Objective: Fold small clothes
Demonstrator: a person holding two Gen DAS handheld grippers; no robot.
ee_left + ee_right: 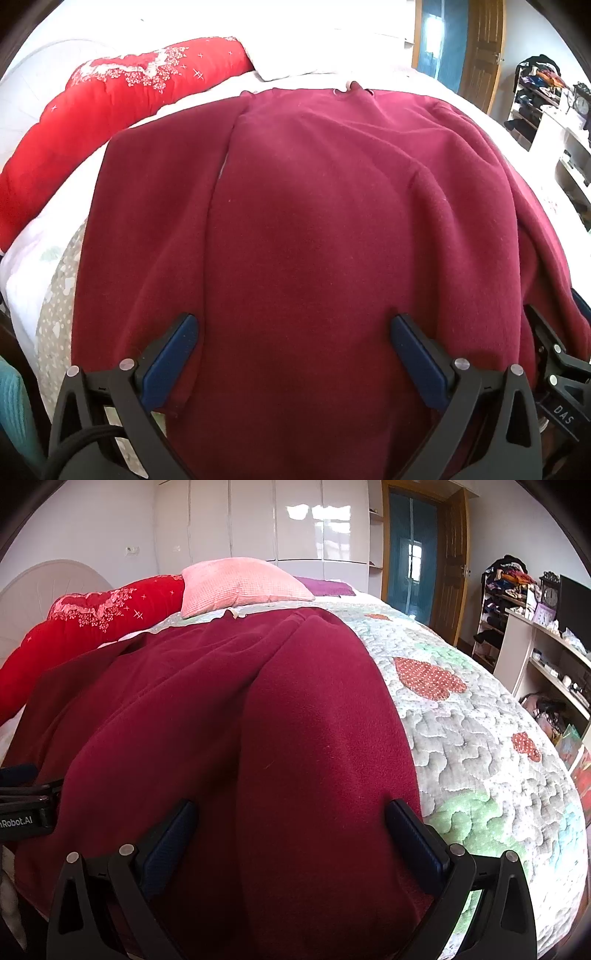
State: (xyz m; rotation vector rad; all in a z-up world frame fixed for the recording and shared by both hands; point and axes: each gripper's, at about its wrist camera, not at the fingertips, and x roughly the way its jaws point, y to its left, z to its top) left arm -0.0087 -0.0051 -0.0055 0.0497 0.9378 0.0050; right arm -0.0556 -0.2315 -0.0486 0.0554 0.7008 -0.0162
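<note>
A dark red fleece garment (314, 206) lies spread on the bed, collar at the far end, with both sleeves folded in along its sides. My left gripper (293, 332) is open, its blue pads wide apart over the garment's near hem. The right gripper (554, 347) shows at the right edge of the left wrist view. In the right wrist view the same garment (229, 720) fills the middle, and my right gripper (290, 819) is open above the near right part of it. The left gripper (22, 805) pokes in at the left edge there.
A quilted bedspread (480, 746) with red hearts covers the bed to the right. A red quilt (85, 627) and a pink pillow (240, 583) lie at the head. Shelves and a desk (546, 653) line the right wall; a wooden door (450, 565) stands beyond.
</note>
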